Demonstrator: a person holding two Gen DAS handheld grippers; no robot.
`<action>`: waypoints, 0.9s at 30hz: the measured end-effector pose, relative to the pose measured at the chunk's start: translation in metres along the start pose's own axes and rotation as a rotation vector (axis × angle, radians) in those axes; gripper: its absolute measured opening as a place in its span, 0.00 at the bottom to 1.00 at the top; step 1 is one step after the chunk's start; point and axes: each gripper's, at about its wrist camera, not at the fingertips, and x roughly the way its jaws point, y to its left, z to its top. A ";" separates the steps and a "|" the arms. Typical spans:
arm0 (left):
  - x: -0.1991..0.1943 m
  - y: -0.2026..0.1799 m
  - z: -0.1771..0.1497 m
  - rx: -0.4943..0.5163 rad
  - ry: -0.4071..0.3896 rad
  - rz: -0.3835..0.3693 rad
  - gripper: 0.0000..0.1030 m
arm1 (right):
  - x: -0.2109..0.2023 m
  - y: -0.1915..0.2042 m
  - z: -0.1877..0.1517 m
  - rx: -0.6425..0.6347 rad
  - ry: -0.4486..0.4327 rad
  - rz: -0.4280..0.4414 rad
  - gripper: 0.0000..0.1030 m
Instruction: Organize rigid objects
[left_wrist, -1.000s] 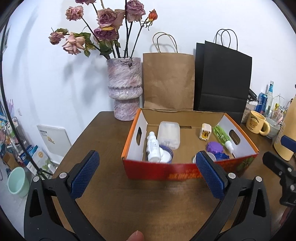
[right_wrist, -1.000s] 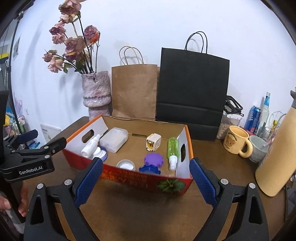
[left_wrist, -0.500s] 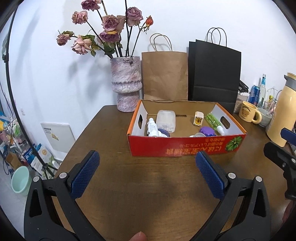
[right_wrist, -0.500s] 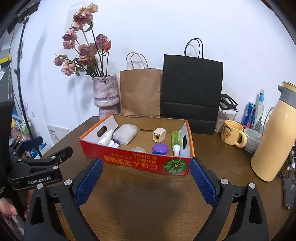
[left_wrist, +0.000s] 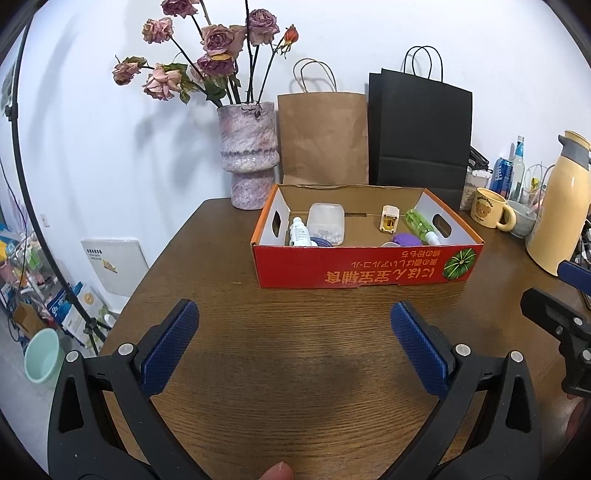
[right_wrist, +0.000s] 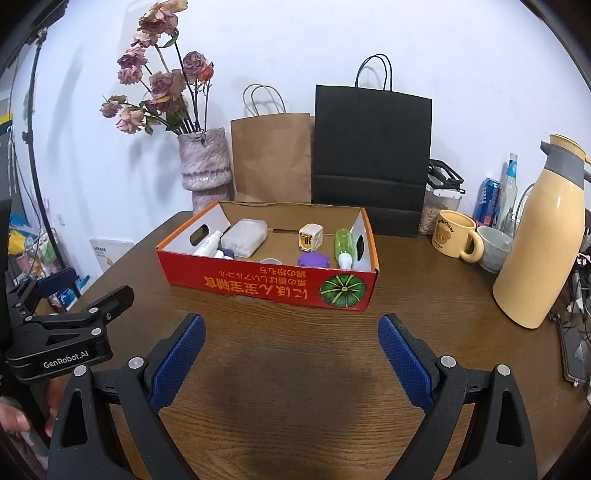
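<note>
A red cardboard box (left_wrist: 365, 267) (right_wrist: 273, 286) stands on the brown wooden table. Inside it lie a white bottle (left_wrist: 300, 232) (right_wrist: 208, 243), a clear plastic case (left_wrist: 327, 221) (right_wrist: 244, 235), a small yellow-white cube (left_wrist: 389, 219) (right_wrist: 310, 236), a green spray bottle (left_wrist: 421, 225) (right_wrist: 343, 247) and a purple lid (left_wrist: 406, 240) (right_wrist: 313, 259). My left gripper (left_wrist: 293, 347) is open and empty over the table, well short of the box. My right gripper (right_wrist: 291, 354) is open and empty, also short of the box.
A pink vase (left_wrist: 249, 155) with dried roses, a brown paper bag (left_wrist: 323, 138) and a black paper bag (left_wrist: 421, 133) stand behind the box. A yellow mug (right_wrist: 456, 238), a grey cup (right_wrist: 493, 248), a cream thermos (right_wrist: 541, 236) and bottles stand at the right.
Both grippers have drawn back from the box toward the near table edge; the box now looks smaller and farther. Both stay open and empty.
</note>
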 end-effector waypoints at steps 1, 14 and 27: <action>0.000 0.000 0.000 -0.001 0.000 -0.002 1.00 | 0.000 0.000 0.000 -0.001 0.001 -0.001 0.95; 0.000 0.002 0.000 -0.008 0.004 -0.005 1.00 | 0.002 -0.004 -0.003 0.007 0.009 -0.001 0.95; -0.001 0.002 0.000 -0.007 0.005 -0.014 1.00 | 0.003 -0.005 -0.004 0.007 0.012 0.005 0.95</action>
